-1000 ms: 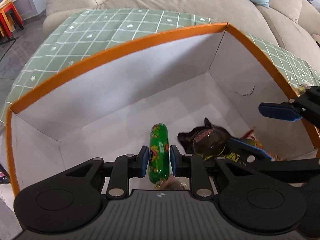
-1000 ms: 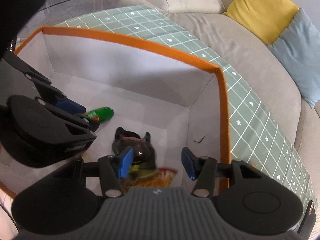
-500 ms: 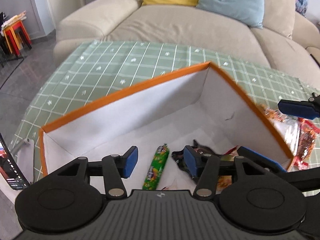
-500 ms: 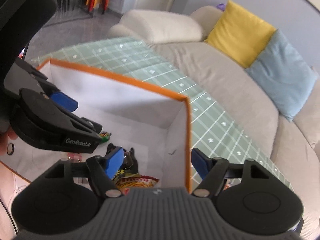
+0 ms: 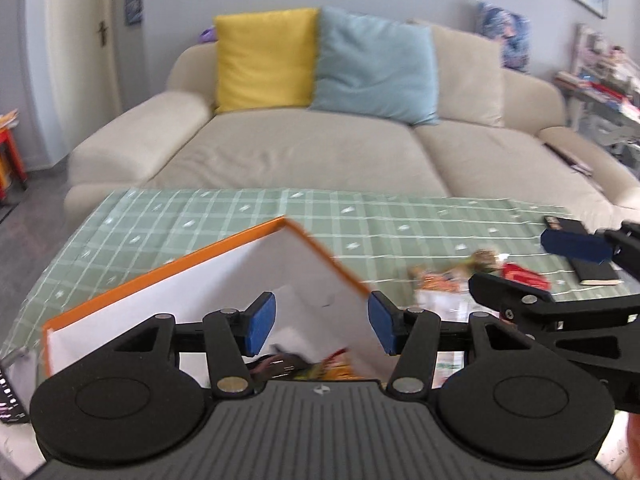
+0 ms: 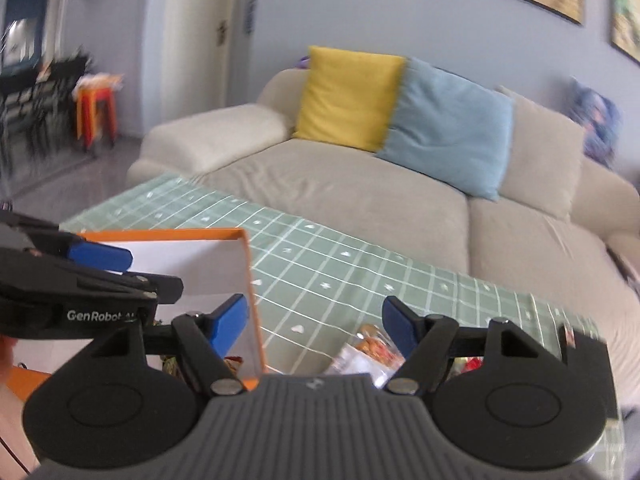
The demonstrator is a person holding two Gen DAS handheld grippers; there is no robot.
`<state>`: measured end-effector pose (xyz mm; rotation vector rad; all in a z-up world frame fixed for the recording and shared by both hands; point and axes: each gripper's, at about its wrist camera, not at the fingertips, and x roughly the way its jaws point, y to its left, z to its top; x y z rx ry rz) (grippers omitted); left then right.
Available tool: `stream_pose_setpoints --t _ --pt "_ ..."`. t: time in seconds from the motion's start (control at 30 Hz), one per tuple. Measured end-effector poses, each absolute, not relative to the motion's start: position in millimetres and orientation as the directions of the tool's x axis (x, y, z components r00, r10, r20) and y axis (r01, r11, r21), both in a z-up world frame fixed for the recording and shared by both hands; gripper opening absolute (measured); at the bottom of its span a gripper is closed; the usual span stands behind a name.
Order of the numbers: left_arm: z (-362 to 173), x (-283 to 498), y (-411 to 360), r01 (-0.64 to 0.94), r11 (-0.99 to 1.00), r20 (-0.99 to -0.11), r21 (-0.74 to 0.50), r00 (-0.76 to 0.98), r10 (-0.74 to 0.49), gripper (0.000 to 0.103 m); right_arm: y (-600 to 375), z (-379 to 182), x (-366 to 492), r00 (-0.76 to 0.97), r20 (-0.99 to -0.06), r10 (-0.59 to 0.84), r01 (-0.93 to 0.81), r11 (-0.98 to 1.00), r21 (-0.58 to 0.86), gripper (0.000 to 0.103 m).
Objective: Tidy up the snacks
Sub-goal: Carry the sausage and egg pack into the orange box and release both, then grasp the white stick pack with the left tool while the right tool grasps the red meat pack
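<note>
An orange-rimmed white box (image 5: pixel 224 248) stands on the green checked table; it also shows in the right wrist view (image 6: pixel 188 236). Snack packets (image 5: pixel 304 366) lie on its floor, mostly hidden by my left gripper (image 5: pixel 320 320), which is open and empty above the box. More snack packets (image 5: pixel 452 280) lie on the cloth right of the box, also seen in the right wrist view (image 6: pixel 368 350). My right gripper (image 6: pixel 314 324) is open and empty, raised above the box's right wall and those packets.
A beige sofa (image 5: pixel 304 152) with a yellow cushion (image 5: pixel 264 56) and a blue cushion (image 5: pixel 372 64) stands behind the table. A dark flat object (image 5: pixel 588 272) lies at the table's right. Red and orange stools (image 6: pixel 96 116) stand far left.
My left gripper opened and let go of the green snack stick in the box. Both grippers then rose up and back out of the box, so the views tilted up toward the sofa.
</note>
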<state>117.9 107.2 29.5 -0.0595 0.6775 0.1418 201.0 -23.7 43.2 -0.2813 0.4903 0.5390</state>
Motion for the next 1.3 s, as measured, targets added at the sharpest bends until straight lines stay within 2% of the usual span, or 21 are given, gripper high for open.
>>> stream_pose_setpoints --t 0.27,0.5,0.6,0.67,0.87,1.0,1.27,1.3 --pt "16 113 51 0.002 1.0 -0.558 -0.022 0.83 -0.014 0.063 -92 28 187 0.825 -0.463 0.324 -0.4 0.913 -0.075 0.072" --pt "-6 122 19 0.101 0.993 -0.593 -0.059 0.797 -0.116 0.063 -145 -3 195 0.842 -0.49 0.227 -0.253 0.967 0.015 0.072" --pt "-17 126 12 0.128 0.988 -0.628 -0.082 0.764 -0.152 0.075 -157 -18 202 0.828 -0.525 0.197 -0.222 0.975 0.016 0.073" --pt "-25 129 9 0.143 0.986 -0.643 -0.09 0.747 -0.167 0.075 -163 -27 205 0.824 -0.539 0.175 -0.21 0.978 -0.003 0.074" --pt "-51 138 5 0.134 0.985 -0.704 -0.105 0.69 -0.169 0.075 -171 -54 218 0.803 -0.577 0.15 -0.215 0.976 -0.046 0.074" --pt "-62 145 -1 0.12 0.989 -0.71 -0.088 0.689 -0.147 0.074 -174 -68 224 0.782 -0.603 0.156 -0.226 0.973 -0.042 0.074" --pt "-67 177 -21 0.139 0.985 -0.714 0.107 0.7 -0.021 0.068 -176 -76 252 0.748 -0.623 0.23 -0.245 0.967 0.063 0.073" --pt "-68 184 -25 0.14 0.981 -0.722 0.134 0.692 0.0 0.061 -175 -77 256 0.741 -0.626 0.243 -0.25 0.965 0.078 0.073"
